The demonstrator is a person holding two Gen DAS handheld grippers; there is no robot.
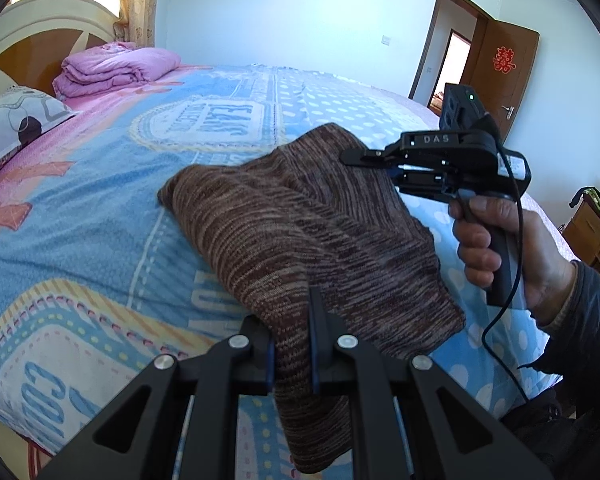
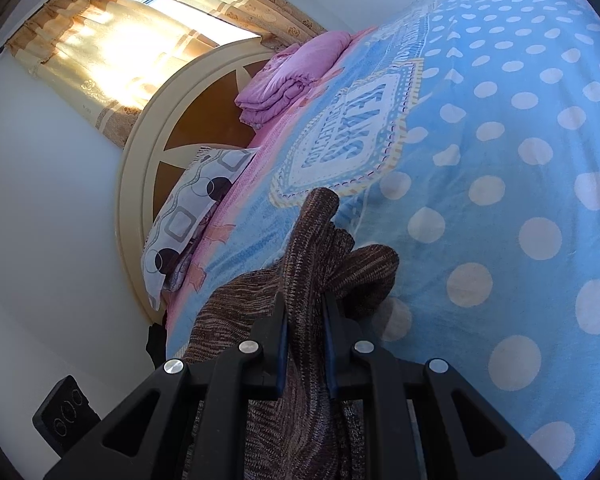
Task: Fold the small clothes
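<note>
The brown knit garment [image 1: 300,216] hangs between the two tools over the blue patterned bedspread [image 1: 100,208], partly draped on it and partly lifted clear. The left gripper [image 1: 294,344] has its jaws closed on the near hem, a fold of knit bunched between the blue pads and trailing down toward six o'clock. In the left wrist view the right gripper [image 1: 350,157] sits at about two o'clock from those jaws, pinching the far edge of the cloth, held in the person's right hand [image 1: 496,248]. Its own camera confirms the clamp: a ridge of knit stands up between the fingers [image 2: 282,344] and runs away toward twelve o'clock.

So the garment's long axis stretches from the left jaws up toward two o'clock, both ends held and neither hand nearer. It looks soft, thick and marled, already doubled, with rounded folds. Any next fold, I judge, depends on keeping that span taut.
</note>
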